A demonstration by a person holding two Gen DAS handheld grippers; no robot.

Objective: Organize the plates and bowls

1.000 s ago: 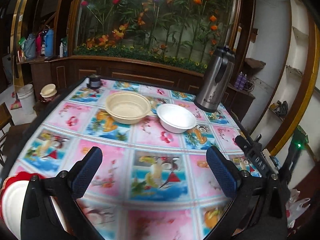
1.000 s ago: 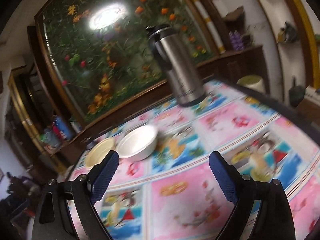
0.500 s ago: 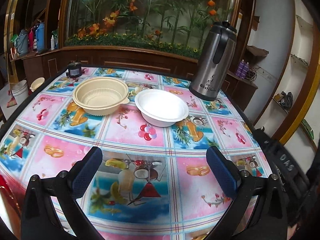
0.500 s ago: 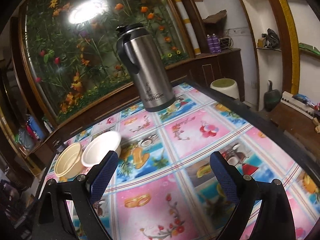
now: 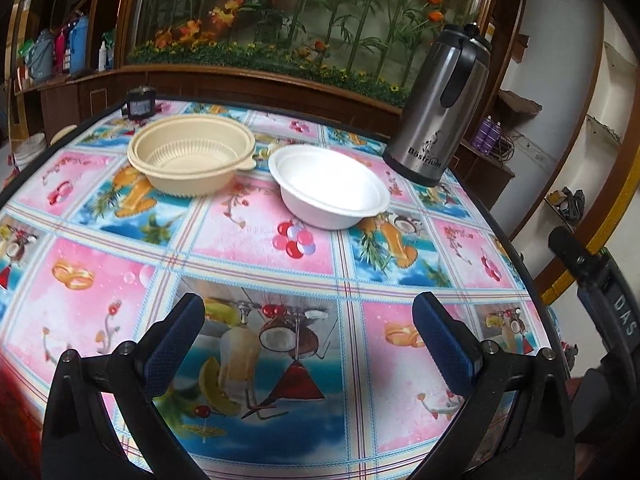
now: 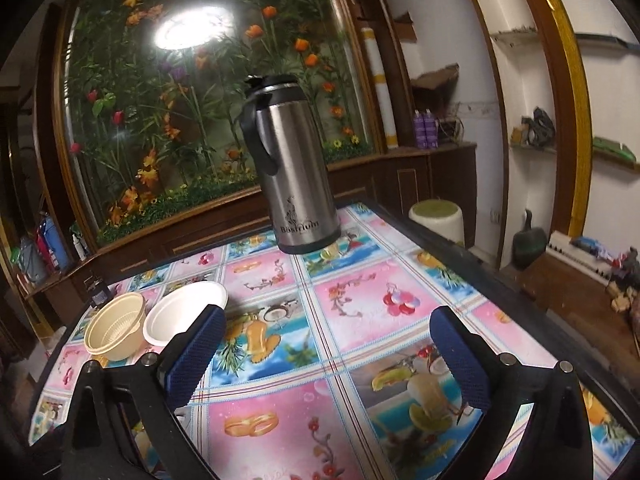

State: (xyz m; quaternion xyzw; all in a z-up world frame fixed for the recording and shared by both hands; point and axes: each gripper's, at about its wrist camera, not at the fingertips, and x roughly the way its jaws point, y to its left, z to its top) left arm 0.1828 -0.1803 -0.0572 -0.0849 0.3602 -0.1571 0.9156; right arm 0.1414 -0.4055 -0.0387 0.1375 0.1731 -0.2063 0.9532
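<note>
Writing: the steel flask (image 5: 438, 108) read "Bosrium" near its base; "DAS" showed on a black device (image 5: 612, 312) at the right edge of my left view.
Bowls: the beige bowl (image 5: 192, 154) and the white bowl (image 5: 330, 186) sat upright on the desk (image 5: 256, 276), close together but apart, beige to the left.
Flask: it stood upright near the desk's far right edge, right of the white bowl and not touching it.
Edges: the dark desk rim curved close behind the flask; a small dark object (image 5: 140, 105) sat at the far left edge.
Open room: the patterned cloth between my fingers and the bowls lay bare (plenty of space to come in).
Left hand-held gripper (image 5: 316, 344): released, jaws wide, nothing between them.
Right hand-held gripper (image 6: 324, 350): released, its jaws had just been opening wider, nothing between them.
Change: in my left view the bowls loomed larger and nearer than a second before; my right view had levelled out.
</note>
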